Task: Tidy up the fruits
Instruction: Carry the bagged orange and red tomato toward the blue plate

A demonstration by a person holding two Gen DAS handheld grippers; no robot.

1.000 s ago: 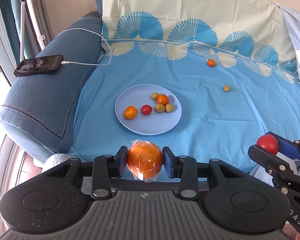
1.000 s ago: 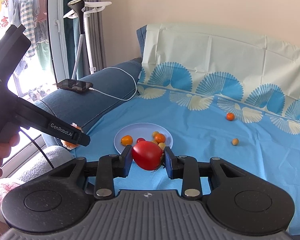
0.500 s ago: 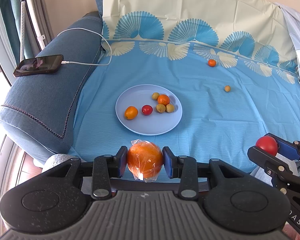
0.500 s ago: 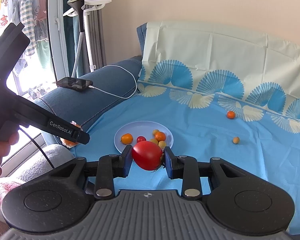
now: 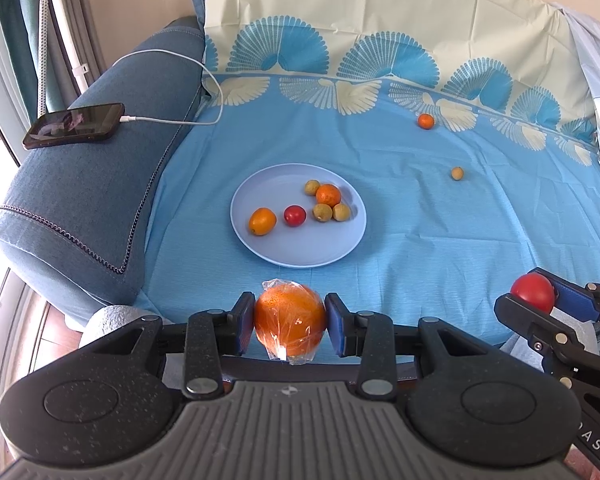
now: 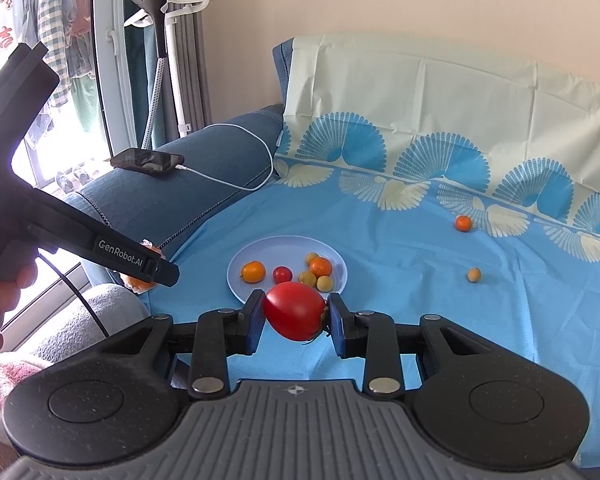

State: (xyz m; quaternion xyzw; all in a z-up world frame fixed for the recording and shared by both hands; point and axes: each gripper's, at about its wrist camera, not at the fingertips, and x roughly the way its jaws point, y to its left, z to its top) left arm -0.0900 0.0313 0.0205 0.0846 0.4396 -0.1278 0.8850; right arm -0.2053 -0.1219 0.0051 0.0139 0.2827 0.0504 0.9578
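My left gripper (image 5: 290, 322) is shut on a plastic-wrapped orange (image 5: 289, 320), held over the near edge of the blue sheet. My right gripper (image 6: 296, 318) is shut on a red tomato (image 6: 295, 310); it also shows at the right of the left wrist view, tomato (image 5: 533, 292) between its pads. A pale blue plate (image 5: 300, 250) lies ahead on the sheet with several small fruits: a kumquat (image 5: 262, 221), a cherry tomato (image 5: 294, 215), a tangerine (image 5: 328, 195) and yellow-green ones. A small orange fruit (image 5: 425, 121) and a yellowish one (image 5: 457, 173) lie loose at the far right.
A blue sofa arm (image 5: 84, 200) at the left carries a phone (image 5: 74, 125) on a white charging cable (image 5: 168, 120). The patterned cloth rises up the backrest (image 5: 380, 20). A garment steamer stand (image 6: 160, 60) and a window are at the left; a hand (image 6: 0, 300) holds the left gripper.
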